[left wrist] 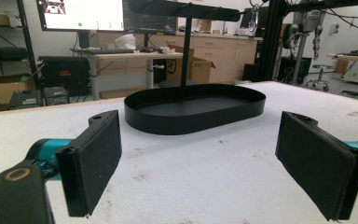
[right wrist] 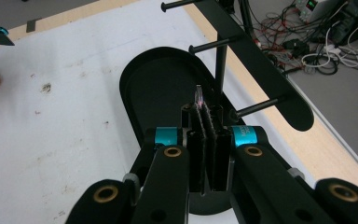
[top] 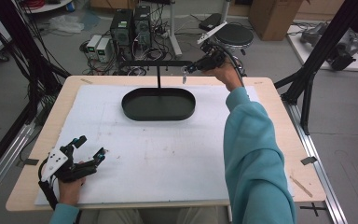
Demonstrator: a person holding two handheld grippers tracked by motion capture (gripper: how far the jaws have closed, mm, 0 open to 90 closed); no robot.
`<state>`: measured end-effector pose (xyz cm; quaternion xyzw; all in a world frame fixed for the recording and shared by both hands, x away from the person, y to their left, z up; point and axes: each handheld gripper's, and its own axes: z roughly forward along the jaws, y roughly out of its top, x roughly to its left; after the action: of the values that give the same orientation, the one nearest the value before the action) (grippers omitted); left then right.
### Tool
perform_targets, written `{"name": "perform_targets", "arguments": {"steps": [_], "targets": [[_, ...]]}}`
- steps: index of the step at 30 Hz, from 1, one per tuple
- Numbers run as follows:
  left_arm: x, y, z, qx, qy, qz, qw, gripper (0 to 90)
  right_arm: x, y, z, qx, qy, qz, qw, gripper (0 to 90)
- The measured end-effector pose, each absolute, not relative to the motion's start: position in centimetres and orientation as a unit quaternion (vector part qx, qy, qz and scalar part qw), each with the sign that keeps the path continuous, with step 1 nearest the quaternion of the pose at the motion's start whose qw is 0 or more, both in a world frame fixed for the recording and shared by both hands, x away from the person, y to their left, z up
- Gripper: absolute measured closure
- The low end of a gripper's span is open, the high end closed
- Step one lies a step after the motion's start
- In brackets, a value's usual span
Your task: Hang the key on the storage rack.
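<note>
**Right gripper raised at the stand's crossbar, left gripper resting open on the table**

Table [top: 279,154]: wooden top, white sheet [top: 168,158] over most of it. Black oval tray [top: 158,104] toward the far side, a thin post [top: 159,78] rising from it to a flat black crossbar [top: 156,63].

Right gripper [top: 186,71]: held up at the far right end of the crossbar, arm in a teal sleeve [top: 254,154] reaching across the table. High view shows something small and pale hanging just below its tip; too small to identify there. Right gripper view [right wrist: 207,116] is clearer: jaws pressed together on a thin, clear, pinkish sliver [right wrist: 199,94] that pokes up above the pads. What the sliver is, I cannot tell. Same view looks down over the tray [right wrist: 135,84] and shows pegs [right wrist: 212,45] sticking sideways from the crossbar [right wrist: 261,70], which the high view does not resolve.

Left gripper [top: 90,150]: near left corner of the sheet, low, jaws spread wide apart, nothing between them. Left gripper view [left wrist: 198,161] confirms it: two black pads [left wrist: 93,161] well apart, bare sheet between, tray [left wrist: 193,109] ahead. A small metallic item [left wrist: 253,18] hangs by the crossbar's right end in this view; blurred.
</note>
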<state>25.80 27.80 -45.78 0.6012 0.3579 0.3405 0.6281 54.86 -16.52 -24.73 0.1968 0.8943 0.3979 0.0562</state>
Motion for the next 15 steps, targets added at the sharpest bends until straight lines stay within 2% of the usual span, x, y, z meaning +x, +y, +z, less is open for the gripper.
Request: {"name": "perform_targets", "arguments": {"steps": [15], "targets": [[25.8,27.8,-45.8,0.600,0.359,0.341,0.628,14.8,55.9,-16.3,-25.7,0.207,0.900,0.380,0.059,89.2]]}}
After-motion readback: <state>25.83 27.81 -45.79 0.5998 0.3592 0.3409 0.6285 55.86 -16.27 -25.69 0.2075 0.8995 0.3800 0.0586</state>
